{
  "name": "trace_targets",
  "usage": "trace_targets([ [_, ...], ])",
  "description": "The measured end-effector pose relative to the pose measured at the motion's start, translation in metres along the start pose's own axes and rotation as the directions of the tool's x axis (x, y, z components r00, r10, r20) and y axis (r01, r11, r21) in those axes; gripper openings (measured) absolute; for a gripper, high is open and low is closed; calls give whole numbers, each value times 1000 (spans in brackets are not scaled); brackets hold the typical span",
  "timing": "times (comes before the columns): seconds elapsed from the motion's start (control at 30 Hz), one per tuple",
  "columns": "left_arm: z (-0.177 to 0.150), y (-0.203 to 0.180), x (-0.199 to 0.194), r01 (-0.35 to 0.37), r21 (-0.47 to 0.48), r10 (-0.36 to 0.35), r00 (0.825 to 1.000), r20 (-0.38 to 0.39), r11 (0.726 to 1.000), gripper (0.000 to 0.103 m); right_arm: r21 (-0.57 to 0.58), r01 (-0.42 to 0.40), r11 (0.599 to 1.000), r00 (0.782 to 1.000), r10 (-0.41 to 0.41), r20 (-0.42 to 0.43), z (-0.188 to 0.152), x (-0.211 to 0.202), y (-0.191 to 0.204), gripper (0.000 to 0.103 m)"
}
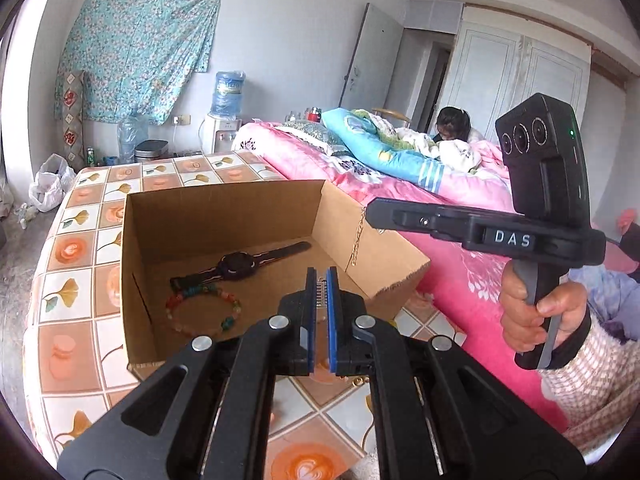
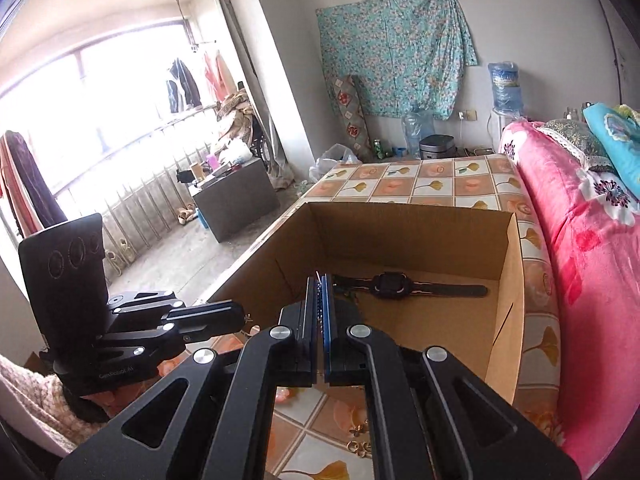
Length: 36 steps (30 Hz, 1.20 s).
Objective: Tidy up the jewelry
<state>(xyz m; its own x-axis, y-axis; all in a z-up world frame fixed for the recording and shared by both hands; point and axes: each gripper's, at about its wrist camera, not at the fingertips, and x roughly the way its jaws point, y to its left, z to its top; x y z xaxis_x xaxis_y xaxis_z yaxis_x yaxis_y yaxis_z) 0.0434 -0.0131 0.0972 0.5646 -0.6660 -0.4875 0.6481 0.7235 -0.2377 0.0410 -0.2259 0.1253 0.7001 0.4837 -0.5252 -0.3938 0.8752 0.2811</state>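
An open cardboard box (image 1: 224, 208) stands on the tiled table. Inside lie a black watch (image 1: 240, 266) and a coloured bead bracelet (image 1: 204, 312); the watch also shows in the right wrist view (image 2: 404, 286). My right gripper (image 1: 370, 212) is shut on a gold chain (image 1: 357, 240) that hangs over the box's right wall. My left gripper (image 1: 321, 288) is nearly closed above the box's near wall, with something thin and ridged between its pads. In the right wrist view my right gripper (image 2: 319, 292) is shut over the box (image 2: 512, 300), and the left gripper (image 2: 236, 316) is at its left.
The tiled table (image 1: 76, 288) carries small gold rings (image 2: 358, 446) near its front edge. A pink bed (image 1: 460, 280) runs along the right, with a person lying on it. A water dispenser (image 1: 224, 128) and bottles stand by the far wall.
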Motion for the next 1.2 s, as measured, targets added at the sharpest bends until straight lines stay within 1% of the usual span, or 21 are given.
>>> trace_targets([
  [0.1,14,14,30,3,-43,-7,996,-88,999,4,16,13,1000,999,-13,-45,6,21,-13,2],
  [0.2,19,32,64,-12,-105,-8,982,-190,994,4,27,41,999,995,-38,-93,12,41,-26,2],
  [0.3,21,50,92,0,-179,-47,965,-258,984,4,56,46,997,989,-37,-142,15,62,-43,2],
  [0.37,19,58,107,-19,-206,-43,954,-296,978,4,82,48,996,985,-33,-172,15,74,-54,2],
  [0.43,19,64,116,-35,-222,-37,949,-312,974,4,103,47,994,981,-27,-192,16,83,-63,4],
  [0.53,18,71,123,-43,-257,-43,946,-320,965,12,133,42,990,979,-15,-203,17,90,-73,4],
  [0.63,18,71,121,-47,-267,-39,951,-306,963,12,147,39,988,980,-9,-199,16,90,-78,5],
  [0.7,19,70,119,-58,-258,-23,954,-298,964,12,155,38,987,982,-8,-189,15,88,-80,7],
  [0.77,18,69,114,-64,-253,-11,958,-286,965,12,163,37,986,984,-8,-177,14,84,-81,11],
  [0.83,19,66,105,-74,-240,9,965,-264,968,12,169,37,985,987,-10,-161,14,77,-80,12],
  [0.93,22,58,87,-69,-212,24,979,-205,975,12,177,23,984,993,-2,-119,11,62,-77,12],
  [1.03,18,50,62,-40,-184,16,991,-131,982,13,160,-12,987,998,21,-54,6,39,-67,13],
  [1.1,10,44,44,-14,-165,-1,996,-88,986,13,141,-42,989,999,44,-11,-3,23,-59,18],
  [1.2,-8,35,17,21,-139,-25,999,-29,990,14,122,-83,989,996,79,33,-22,2,-49,19],
])
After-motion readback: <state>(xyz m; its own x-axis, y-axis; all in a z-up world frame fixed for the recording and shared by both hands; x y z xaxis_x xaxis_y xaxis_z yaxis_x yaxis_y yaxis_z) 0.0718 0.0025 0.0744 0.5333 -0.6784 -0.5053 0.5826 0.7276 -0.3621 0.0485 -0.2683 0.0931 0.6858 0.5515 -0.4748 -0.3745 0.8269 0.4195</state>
